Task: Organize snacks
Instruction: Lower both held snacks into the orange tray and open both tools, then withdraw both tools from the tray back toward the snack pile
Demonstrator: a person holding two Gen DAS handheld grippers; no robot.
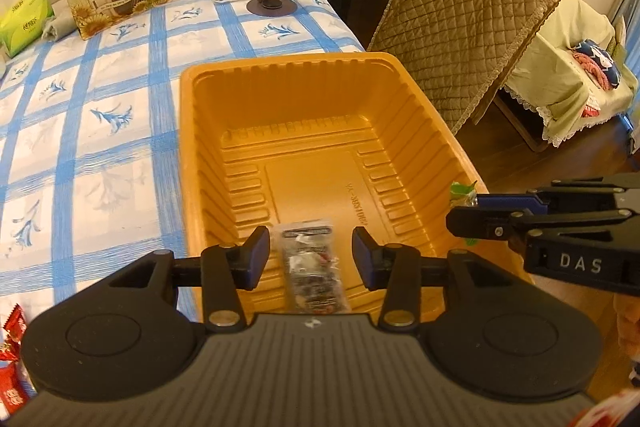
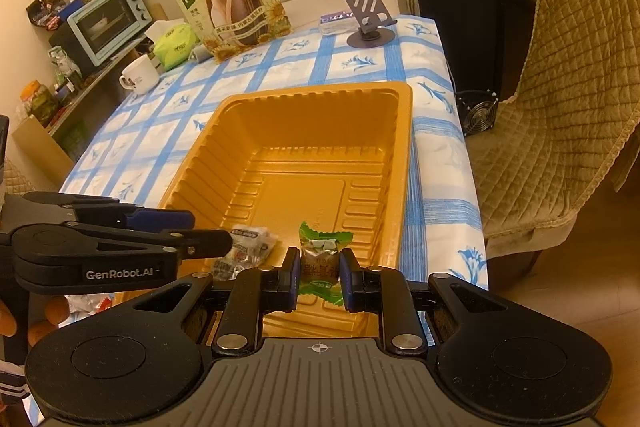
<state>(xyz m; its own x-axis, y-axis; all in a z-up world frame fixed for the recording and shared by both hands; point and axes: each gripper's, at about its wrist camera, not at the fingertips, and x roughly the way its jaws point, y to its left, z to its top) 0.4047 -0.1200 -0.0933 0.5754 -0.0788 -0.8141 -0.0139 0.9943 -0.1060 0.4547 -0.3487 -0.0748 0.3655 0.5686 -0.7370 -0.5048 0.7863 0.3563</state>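
— Snacks first: where do they sit?
— A grey-and-white snack packet [image 1: 314, 267] lies on the floor of the orange tray [image 1: 208, 115], at its near end. A green-wrapped candy [image 2: 322, 259] hangs above that same end of the tray, just to the right of the packet.

— What does the left tool do?
— The left tool [image 1: 312, 257] hovers over the packet, its fingers spread wide to either side, gripping nothing.

— And the right one?
— The right tool [image 2: 320, 277] is clenched on the green-wrapped candy, both pads pressed against the wrapper's sides.

— Where does the tray stand?
— On the worktop [image 1: 100, 99], covered in a blue-checked cloth, close to its right edge. At the far end stand a big sunflower-seed bag [image 2: 234, 3], a green tissue pack [image 2: 176, 45] and a phone stand [image 2: 370, 21]. Red wrappers [image 1: 10, 367] show at the near left corner in the left wrist view.
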